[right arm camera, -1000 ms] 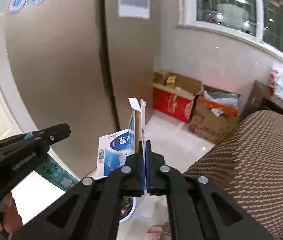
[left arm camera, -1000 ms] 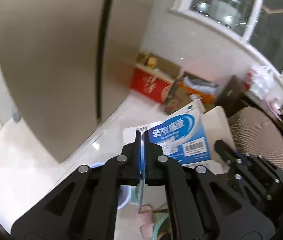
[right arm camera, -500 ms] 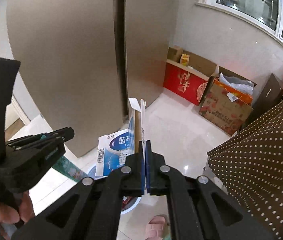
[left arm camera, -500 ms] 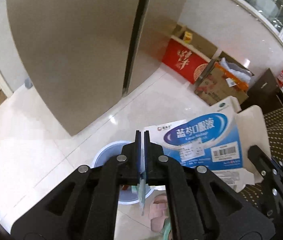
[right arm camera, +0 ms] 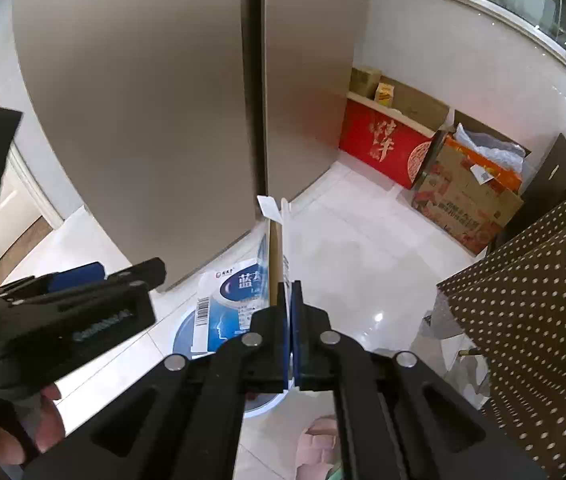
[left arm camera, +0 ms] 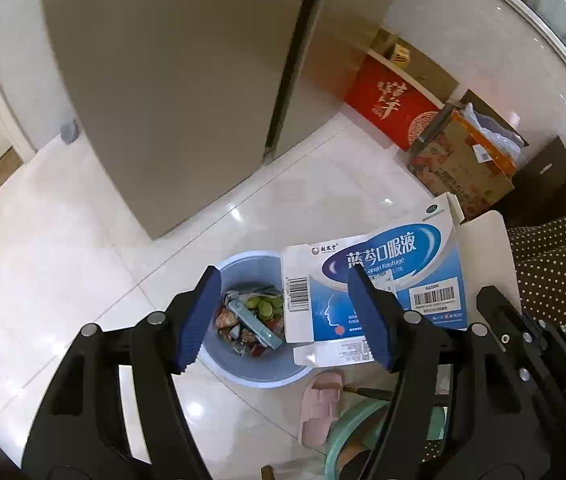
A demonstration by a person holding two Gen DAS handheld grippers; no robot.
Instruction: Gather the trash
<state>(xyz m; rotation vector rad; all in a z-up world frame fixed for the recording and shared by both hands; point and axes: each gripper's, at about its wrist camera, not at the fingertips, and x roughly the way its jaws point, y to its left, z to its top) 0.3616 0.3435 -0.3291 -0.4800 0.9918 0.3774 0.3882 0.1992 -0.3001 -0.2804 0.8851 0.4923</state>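
A pale blue trash bin stands on the white tiled floor, holding wrappers and a slim teal packet. My left gripper hovers just over the bin with its jaws opening and nothing between its blue pads. My right gripper is shut on the edge of a flattened blue-and-white medicine box. In the left wrist view the box hangs over the bin's right rim. The right wrist view shows the left gripper at the left and a sliver of the bin behind the box.
A tall beige fridge stands close behind the bin. A red box and an open cardboard box sit against the wall. A brown dotted cloth fills the right. A pink slipper and a green stool lie near the bin.
My left jaws went from shut on the thin teal packet to wide apart, and the packet now lies in the bin. Both grippers sank toward the bin.
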